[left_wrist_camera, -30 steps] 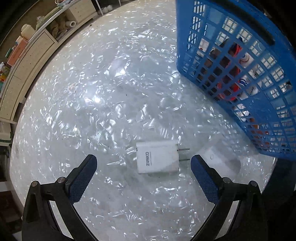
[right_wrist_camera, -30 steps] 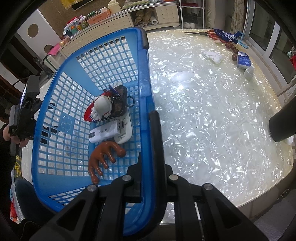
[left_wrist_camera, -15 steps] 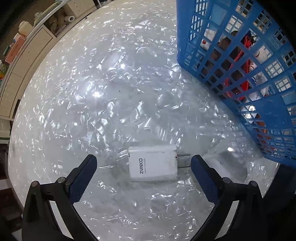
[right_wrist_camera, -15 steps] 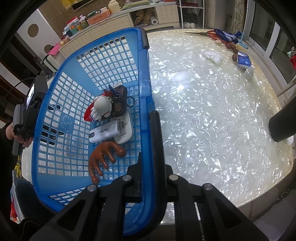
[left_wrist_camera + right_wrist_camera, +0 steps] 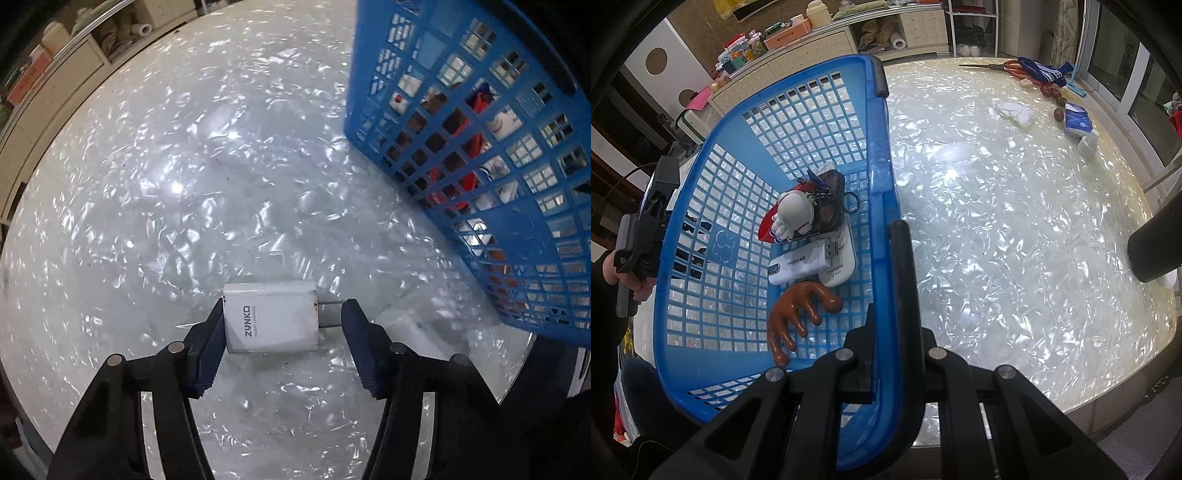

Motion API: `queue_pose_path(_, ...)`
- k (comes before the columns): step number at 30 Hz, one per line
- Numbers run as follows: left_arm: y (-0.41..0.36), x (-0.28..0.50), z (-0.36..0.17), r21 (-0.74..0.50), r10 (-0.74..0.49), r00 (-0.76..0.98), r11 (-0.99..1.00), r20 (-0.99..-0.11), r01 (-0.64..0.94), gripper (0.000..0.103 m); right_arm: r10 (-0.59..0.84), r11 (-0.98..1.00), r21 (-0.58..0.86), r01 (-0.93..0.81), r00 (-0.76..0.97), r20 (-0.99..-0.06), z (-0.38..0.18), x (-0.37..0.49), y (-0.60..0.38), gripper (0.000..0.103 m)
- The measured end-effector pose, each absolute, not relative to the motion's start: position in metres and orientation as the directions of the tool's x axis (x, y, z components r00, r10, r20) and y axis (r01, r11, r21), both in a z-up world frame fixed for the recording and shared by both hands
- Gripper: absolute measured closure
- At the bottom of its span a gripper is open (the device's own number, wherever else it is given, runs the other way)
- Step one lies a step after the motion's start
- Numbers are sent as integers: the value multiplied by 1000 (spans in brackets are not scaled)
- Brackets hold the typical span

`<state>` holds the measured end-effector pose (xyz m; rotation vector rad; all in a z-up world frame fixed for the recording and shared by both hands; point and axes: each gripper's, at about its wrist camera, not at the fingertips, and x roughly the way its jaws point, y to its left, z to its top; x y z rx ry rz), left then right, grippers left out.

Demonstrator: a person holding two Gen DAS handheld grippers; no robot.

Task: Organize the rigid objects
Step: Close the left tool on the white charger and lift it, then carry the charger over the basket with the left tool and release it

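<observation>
Low in the frame, the left hand-held gripper (image 5: 282, 332) is closing around the white rectangular plastic charger (image 5: 271, 317) lying on the pearly table (image 5: 184, 184); its right pad is not yet touching. The right hand-held gripper (image 5: 886, 314) is clamping the blue plastic lattice basket's (image 5: 879, 155) rim. The prongs could skew the charger and let it slip.

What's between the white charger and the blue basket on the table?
Nothing: bare table separates the charger from the basket, per the left wrist view.

We see a glossy pearl-white tabletop (image 5: 1015, 229) with clutter at its far edge: red-handled scissors (image 5: 1001, 67), a blue patterned cloth (image 5: 1043, 72), a crumpled white tissue (image 5: 1015, 110) and a blue tissue packet (image 5: 1078, 123). Behind stands a cream sideboard (image 5: 886, 38).
</observation>
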<state>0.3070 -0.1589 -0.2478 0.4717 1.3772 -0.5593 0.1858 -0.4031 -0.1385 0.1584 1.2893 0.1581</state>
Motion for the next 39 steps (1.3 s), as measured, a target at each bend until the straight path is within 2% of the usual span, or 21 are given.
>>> queue_pose_path(9, -140, 309, -216, 62, -76, 215, 818, -974, 572, 39, 200, 979, 201, -27, 267, -943, -139, 187, -403, 94)
queue_pose_path(26, -143, 255, -93, 194, -140, 414, 720, -900, 666, 39, 185, 982, 185, -26, 263, -947, -140, 186, -400, 94)
queue_pose_path(30, -158, 236, -75, 216, -174, 429, 664, -887, 716, 39, 184, 983, 183, -28, 262, -947, -140, 185, -399, 94)
queue_pose_path(33, -173, 226, -63, 184, -239, 393, 599, -888, 779, 39, 188, 982, 187, -27, 264, -946, -139, 185, -400, 94)
queue_pose_path(39, -210, 220, -69, 196, -258, 372, 520, -892, 831, 39, 195, 981, 194, -29, 266, -944, -139, 185, -401, 94)
